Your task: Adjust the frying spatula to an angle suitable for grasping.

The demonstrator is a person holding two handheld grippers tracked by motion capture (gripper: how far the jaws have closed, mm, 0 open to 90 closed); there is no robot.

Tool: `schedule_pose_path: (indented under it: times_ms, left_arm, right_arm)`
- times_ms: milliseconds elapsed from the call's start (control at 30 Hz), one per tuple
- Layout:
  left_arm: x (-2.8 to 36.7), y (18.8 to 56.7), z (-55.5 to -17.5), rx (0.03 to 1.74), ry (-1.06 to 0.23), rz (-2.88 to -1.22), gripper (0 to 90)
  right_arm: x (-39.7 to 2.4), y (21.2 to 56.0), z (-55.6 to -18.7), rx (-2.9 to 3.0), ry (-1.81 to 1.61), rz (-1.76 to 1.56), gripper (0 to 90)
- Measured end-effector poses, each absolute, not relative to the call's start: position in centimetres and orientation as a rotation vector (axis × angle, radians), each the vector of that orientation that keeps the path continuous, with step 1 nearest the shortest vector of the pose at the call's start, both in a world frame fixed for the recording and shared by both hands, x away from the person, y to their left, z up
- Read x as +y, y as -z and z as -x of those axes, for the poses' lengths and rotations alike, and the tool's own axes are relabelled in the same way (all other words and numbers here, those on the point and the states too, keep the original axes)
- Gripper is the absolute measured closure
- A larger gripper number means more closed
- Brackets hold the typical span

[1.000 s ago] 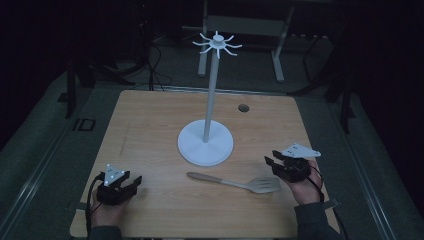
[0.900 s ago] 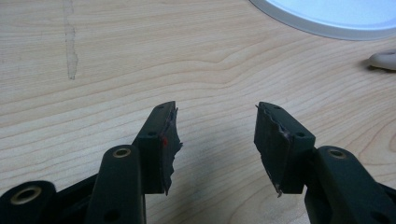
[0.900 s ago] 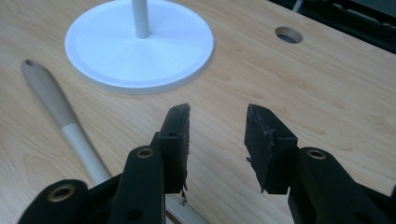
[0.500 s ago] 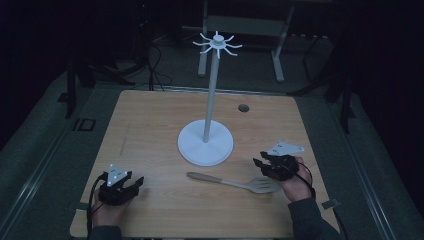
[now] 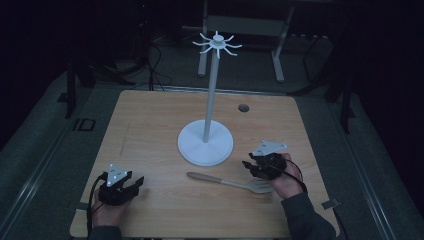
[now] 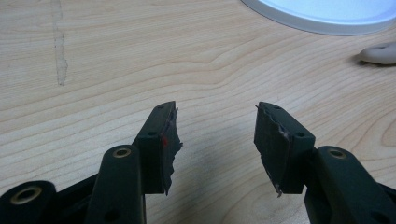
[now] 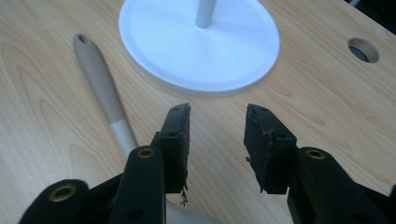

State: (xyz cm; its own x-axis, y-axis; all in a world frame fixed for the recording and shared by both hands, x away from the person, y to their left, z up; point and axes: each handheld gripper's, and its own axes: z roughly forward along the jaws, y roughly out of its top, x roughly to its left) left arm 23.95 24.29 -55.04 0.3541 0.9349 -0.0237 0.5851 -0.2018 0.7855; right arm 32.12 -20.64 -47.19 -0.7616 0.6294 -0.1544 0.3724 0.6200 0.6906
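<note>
From the high view, the right gripper (image 5: 256, 169) is sitting closer to the middle of the counter (image 5: 150, 130) than it was a second ago — it has been drifting inward from the right edge and is now hovering just over the wide end of the spatula (image 5: 231, 182). The left gripper (image 5: 125, 184) is staying where it was, near the front left corner, held in the person's left hand (image 5: 107, 212). The spatula is lying flat in front of the white stand (image 5: 205, 142), its pale handle pointing left and its slotted head under the right hand (image 5: 285, 180); it has not shifted. The stand is rising from a round base to a crown of small hooks at the top.

In the left gripper view, the left gripper's fingers (image 6: 163, 142) are standing well apart over bare wood, holding nothing. The rim of the stand's base (image 6: 322, 18) is showing at the top, and the tip of the spatula handle (image 6: 379, 53) at the right edge.

In the right gripper view, the right gripper's fingers (image 7: 177, 140) are also apart and empty. The spatula's handle (image 7: 100, 81) — grey-beige, with a hanging hole at its end, turning whitish lower down — is running just left of the left finger. The stand's base (image 7: 201, 46) is lying just ahead, and a round hole in the counter (image 7: 363, 49) is showing at upper right.
</note>
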Motion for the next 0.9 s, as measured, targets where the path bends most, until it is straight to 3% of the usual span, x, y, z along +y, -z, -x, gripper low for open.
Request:
schedule_pose_path:
  times_ms: [900]
  left_arm:
    - [24.3,55.0,-24.0,1.324,-0.619,-1.900,49.3]
  right_arm:
    - [-15.2,49.6,-32.4,2.665,-0.781,-0.612,60.0]
